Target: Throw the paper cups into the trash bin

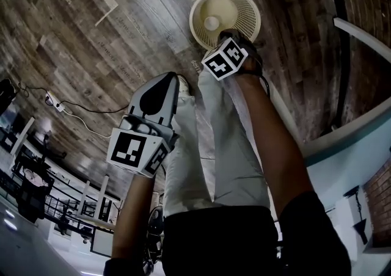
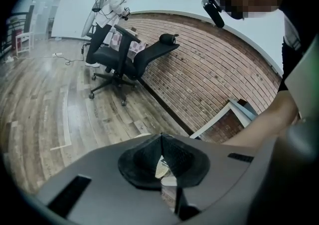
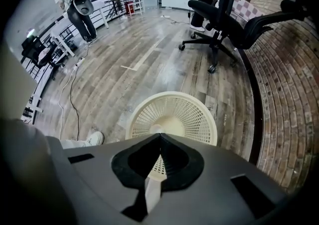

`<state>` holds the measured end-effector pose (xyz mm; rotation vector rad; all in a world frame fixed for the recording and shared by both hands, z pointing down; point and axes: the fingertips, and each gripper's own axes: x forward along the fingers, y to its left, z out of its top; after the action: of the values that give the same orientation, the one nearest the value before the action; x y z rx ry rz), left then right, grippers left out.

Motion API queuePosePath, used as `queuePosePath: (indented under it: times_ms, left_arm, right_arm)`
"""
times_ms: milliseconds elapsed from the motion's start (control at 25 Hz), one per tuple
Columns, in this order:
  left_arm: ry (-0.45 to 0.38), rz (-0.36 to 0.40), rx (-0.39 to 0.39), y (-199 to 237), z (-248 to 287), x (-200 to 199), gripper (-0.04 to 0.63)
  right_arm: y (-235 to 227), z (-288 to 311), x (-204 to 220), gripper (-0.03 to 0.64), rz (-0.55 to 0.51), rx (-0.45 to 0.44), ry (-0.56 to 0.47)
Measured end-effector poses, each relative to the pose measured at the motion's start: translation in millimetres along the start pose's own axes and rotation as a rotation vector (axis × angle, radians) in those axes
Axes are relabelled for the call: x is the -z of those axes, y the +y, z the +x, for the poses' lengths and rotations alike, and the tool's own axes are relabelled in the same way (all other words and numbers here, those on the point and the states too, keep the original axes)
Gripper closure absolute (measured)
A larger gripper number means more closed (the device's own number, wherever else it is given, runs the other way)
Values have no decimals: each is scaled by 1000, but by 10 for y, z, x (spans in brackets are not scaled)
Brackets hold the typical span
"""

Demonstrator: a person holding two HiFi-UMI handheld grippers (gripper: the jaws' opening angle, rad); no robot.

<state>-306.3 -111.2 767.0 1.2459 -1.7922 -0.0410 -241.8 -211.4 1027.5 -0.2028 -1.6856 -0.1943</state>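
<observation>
Two views look into the trash bin (image 1: pixel 244 7) — left gripper view barely.

1. The head camera is looking steeply down from above, taking in the left gripper (image 1: pixel 168 79), the right gripper (image 1: pixel 235 38) and the trash bin (image 1: pixel 225 17) on the wood floor (image 1: pixel 91 43).
2. The left gripper view is slanting down across the floor toward an office chair (image 2: pixel 124 57) and a brick wall (image 2: pixel 209 79).
3. The right gripper view is pointing straight down, near above the trash bin. It is sharing the trash bin with the head view and the office chair with the left gripper view.
</observation>
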Motion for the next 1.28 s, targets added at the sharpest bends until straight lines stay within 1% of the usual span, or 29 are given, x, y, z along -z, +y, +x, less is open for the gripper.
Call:
queuePosePath:
  times_ms: [240, 360, 440, 520, 640, 840, 960, 1000, 1120, 1280]
  left_arm:
    - [-43, -8, -17, -35, -217, -119, 592]
    - [-64, 26, -26, -48, -331, -294, 592]
    - [-81, 57, -16, -95, -410, -439, 592]
    - [-96, 74, -7, -151, -489, -581, 592]
    - [-119, 91, 3, -226, -641, -761, 592]
    - [-164, 108, 10, -391, -910, -996, 592]
    - [-188, 82, 30, -492, -1049, -1121, 592]
    - [-196, 82, 37, -524, -1097, -1169, 592]
    - [-218, 127, 34, -601, -1231, -1335, 592]
    - [-270, 156, 46, -742, -1445, -1601, 592]
  right_arm:
    - [6, -407, -147, 612, 10, 19, -32]
    - [-41, -679, -238, 612, 13, 42, -64]
    - [-75, -888, -311, 612, 45, 49, -92]
    - [-106, -1142, -423, 612, 72, 64, -132]
    - [-87, -1596, -658, 612, 76, 99, -212]
    - [5, -2311, -992, 612, 3, 155, -326]
    - [31, -2653, -1102, 612, -10, 175, -367]
    - [38, -2752, -1124, 612, -8, 183, -378]
    - [38, -3013, -1169, 612, 21, 199, -413]
    - [76, -3374, -1238, 612, 65, 208, -480]
